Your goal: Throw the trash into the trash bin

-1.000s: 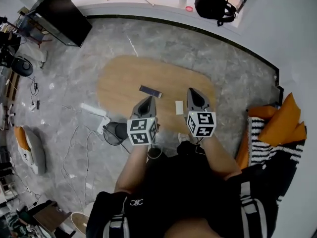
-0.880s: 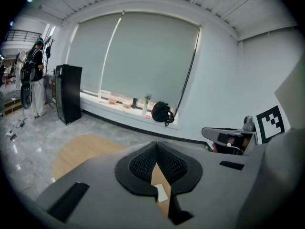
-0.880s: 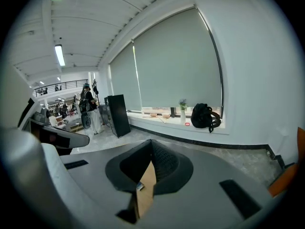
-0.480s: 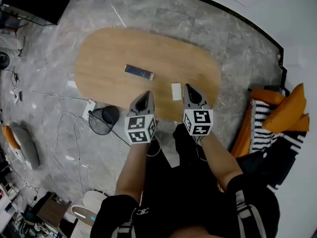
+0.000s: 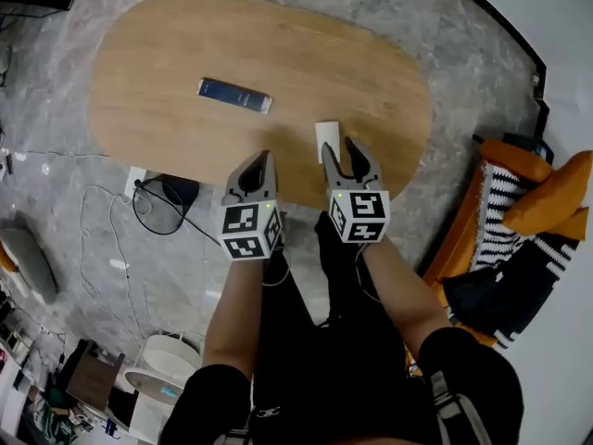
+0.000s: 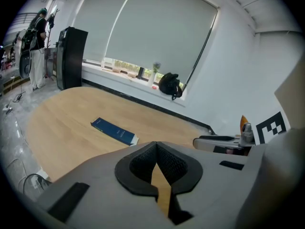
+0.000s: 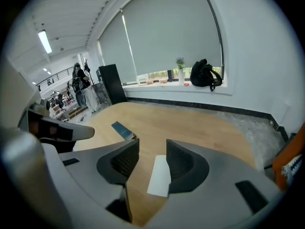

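A flat white piece of trash (image 5: 324,133) (image 7: 159,175) lies on the oval wooden table (image 5: 185,54) near its front edge. A dark blue flat box (image 5: 234,94) (image 6: 113,130) lies further back and to the left. My right gripper (image 5: 340,152) (image 7: 152,159) hovers just before the white piece. Its jaws have just been opening and stand open, and the piece shows through the gap on the table beyond. My left gripper (image 5: 261,160) (image 6: 156,149) is shut and empty beside it. A black mesh trash bin (image 5: 171,197) stands on the floor, partly under the table's left front edge.
Orange and striped cushions (image 5: 523,221) lie on a seat at the right. Cables (image 5: 102,239) and a white power strip (image 5: 134,180) lie on the floor at the left. A black backpack (image 7: 205,75) sits on the window sill; a tall black cabinet (image 6: 71,58) stands beyond the table.
Both grippers have come down toward the table's front edge, and the table now fills more of the head view. The right gripper's jaws have opened; the left stays shut.
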A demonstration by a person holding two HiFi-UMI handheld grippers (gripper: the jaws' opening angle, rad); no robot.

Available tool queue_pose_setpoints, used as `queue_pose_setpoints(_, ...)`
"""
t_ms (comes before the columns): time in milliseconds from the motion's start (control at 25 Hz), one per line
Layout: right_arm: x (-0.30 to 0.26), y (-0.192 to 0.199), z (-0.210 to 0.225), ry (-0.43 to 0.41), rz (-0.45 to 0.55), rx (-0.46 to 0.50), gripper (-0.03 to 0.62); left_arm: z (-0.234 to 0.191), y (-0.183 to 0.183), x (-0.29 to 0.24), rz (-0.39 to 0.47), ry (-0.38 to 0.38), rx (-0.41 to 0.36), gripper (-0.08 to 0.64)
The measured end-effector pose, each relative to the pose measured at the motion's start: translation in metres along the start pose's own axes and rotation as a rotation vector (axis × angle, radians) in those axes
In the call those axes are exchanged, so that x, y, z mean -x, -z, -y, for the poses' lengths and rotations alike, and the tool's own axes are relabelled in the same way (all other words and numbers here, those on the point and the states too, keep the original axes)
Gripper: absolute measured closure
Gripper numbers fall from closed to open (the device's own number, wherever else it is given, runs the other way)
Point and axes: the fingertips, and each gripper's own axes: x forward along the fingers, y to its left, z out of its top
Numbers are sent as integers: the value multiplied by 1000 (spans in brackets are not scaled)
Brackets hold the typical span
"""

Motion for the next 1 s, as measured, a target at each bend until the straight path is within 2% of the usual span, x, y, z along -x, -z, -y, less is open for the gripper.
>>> queue_pose_setpoints(400,-49,73,10,39,-161,13,367,-20,39,-17,-40,-14,-17,555)
queue_pose_setpoints(720,-64,103,22,68,-246,10,364,-21,57,-20,-56,-15,1,555)
queue_pose_setpoints(840,-60,97,20,52,-227,14,391,-21,58,-19,-45,-17,10,555)
queue_pose_setpoints(1000,-44,71,12,31,-143,29,407,-23,55,-11,-18,-29,36,555)
